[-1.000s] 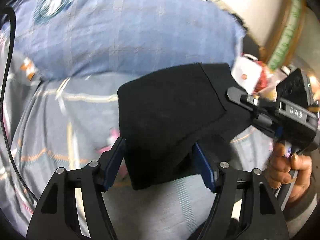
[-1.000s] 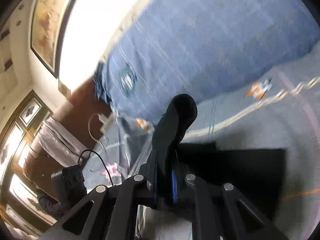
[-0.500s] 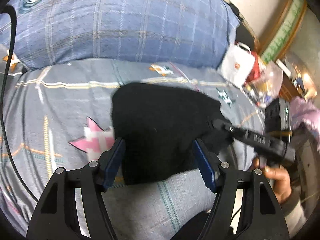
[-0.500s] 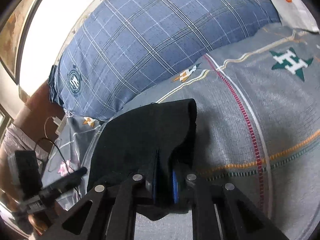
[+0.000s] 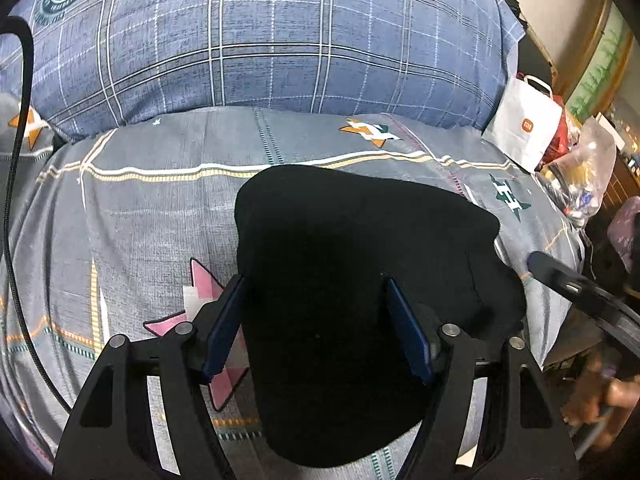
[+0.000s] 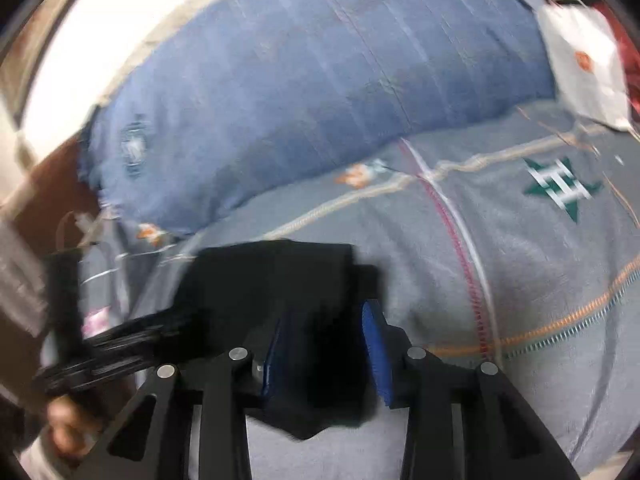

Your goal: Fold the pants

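The black pants (image 5: 352, 264) lie folded in a compact bundle on the grey patterned bedspread (image 5: 152, 208). My left gripper (image 5: 314, 304) is open above the bundle's near part, its blue pads on either side and apart from the cloth. In the right wrist view, which is motion-blurred, the pants (image 6: 272, 280) lie flat and my right gripper (image 6: 324, 332) is open over their near right edge. The right gripper's tip also shows in the left wrist view (image 5: 556, 280), beside the bundle's right edge.
A large blue plaid pillow (image 5: 260, 36) lies along the far side of the bed. A white paper bag (image 5: 524, 132) and a clutter of bags stand at the far right. A black cable (image 5: 16, 160) hangs down the left. The bed's edge is near on the right.
My right gripper has opened and let go of the pants' edge, which has dropped flat onto the bundle. My left gripper has stayed open and drawn back a little.
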### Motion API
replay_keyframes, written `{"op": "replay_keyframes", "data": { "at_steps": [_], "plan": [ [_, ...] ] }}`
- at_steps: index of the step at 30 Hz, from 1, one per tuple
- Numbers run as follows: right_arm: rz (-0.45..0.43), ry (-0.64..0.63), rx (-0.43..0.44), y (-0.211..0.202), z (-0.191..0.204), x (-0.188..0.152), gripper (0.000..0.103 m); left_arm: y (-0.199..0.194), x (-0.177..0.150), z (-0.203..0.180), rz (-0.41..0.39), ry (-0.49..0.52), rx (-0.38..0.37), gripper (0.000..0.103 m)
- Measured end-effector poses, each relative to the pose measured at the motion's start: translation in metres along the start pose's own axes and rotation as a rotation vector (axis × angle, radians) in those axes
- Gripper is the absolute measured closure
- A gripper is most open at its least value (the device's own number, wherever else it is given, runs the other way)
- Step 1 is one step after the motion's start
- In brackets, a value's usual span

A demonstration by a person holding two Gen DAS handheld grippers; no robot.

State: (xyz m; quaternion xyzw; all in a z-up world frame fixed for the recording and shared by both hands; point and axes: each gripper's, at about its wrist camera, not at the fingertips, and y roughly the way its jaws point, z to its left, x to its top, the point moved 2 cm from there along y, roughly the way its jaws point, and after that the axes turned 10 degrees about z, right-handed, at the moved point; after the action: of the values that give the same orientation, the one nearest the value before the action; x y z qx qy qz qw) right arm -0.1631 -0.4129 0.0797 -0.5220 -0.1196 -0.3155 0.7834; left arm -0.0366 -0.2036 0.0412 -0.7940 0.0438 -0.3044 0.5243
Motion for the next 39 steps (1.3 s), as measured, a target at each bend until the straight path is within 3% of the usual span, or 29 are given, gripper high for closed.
{"op": "replay_keyframes", "data": {
  "at_steps": [4, 9, 11, 15, 19, 23, 28, 39],
  "plan": [
    [0.021, -0.147, 0.033, 0.009, 0.04, 0.004, 0.067, -0.005, -0.001, 0.004, 0.006, -0.029, -0.017, 0.031],
    [0.13, -0.277, -0.105, 0.034, 0.055, -0.018, 0.067, -0.014, -0.013, 0.008, -0.014, -0.024, 0.002, 0.031],
    [0.151, -0.301, -0.128, 0.036, 0.049, -0.033, 0.067, -0.006, -0.018, 0.007, -0.004, -0.02, 0.017, 0.025],
    [0.142, -0.234, -0.085, 0.033, 0.033, -0.037, 0.067, 0.001, -0.019, 0.006, 0.013, -0.049, -0.003, 0.025],
    [0.093, -0.203, -0.073, 0.012, 0.032, -0.025, 0.066, -0.019, -0.014, -0.006, -0.049, 0.032, 0.073, 0.025],
    [0.043, -0.174, -0.06, 0.004, 0.031, -0.015, 0.066, -0.026, -0.003, -0.01, -0.069, 0.042, 0.082, 0.025],
    [0.027, -0.163, -0.062, 0.017, 0.037, -0.007, 0.066, -0.023, 0.009, -0.013, -0.081, 0.063, 0.106, 0.025],
    [0.075, -0.12, -0.109, 0.054, 0.016, 0.003, 0.06, 0.012, 0.018, -0.013, -0.019, 0.072, 0.121, 0.025]
  ]
}}
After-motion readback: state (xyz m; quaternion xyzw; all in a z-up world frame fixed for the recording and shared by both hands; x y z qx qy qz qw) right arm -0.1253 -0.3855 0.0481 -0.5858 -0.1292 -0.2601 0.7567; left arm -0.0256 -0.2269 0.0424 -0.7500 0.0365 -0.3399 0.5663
